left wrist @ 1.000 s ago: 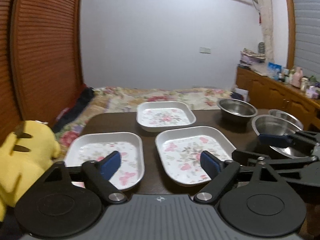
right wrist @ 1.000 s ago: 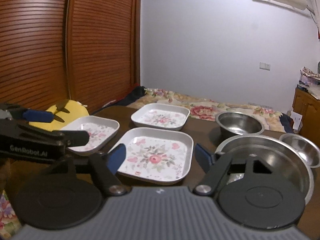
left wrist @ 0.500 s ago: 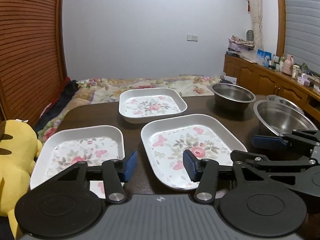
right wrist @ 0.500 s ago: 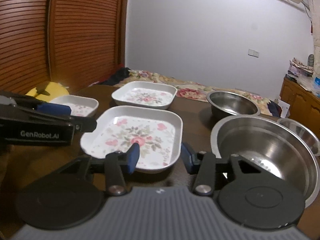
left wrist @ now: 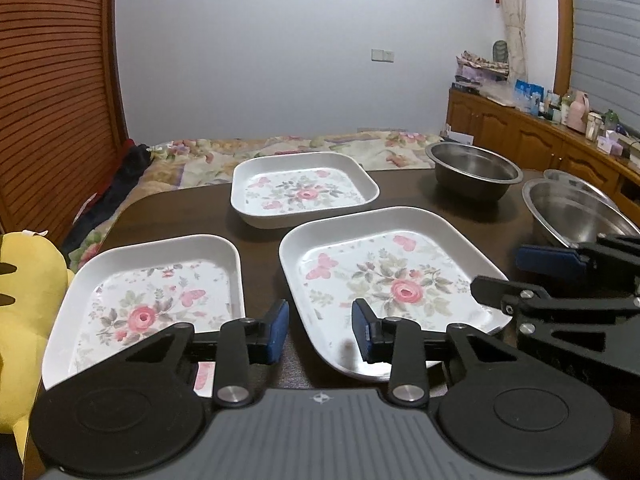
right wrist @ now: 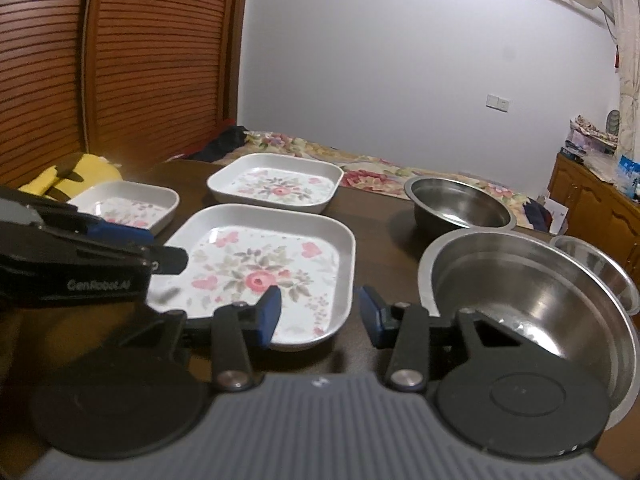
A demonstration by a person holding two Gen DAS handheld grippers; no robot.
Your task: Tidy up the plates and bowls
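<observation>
Dark table (left wrist: 192,208); L tongs (left wrist: 320,330) narrowing, empty; R tongs (right wrist: 320,312) part-open, empty

A yellow plush toy (left wrist: 28,280) sits at the edge of a dark wooden desk (left wrist: 180,216), beside slatted wooden doors (right wrist: 120,60). Beyond, a floral bedspread (left wrist: 280,148) meets a pale wall; clutter tops a wooden cabinet (left wrist: 532,136).

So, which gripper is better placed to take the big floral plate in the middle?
Probably the left gripper: its open jaws straddle the near left corner of the middle plate. The right gripper points at the bare table between this plate and the large steel bowl.
</observation>
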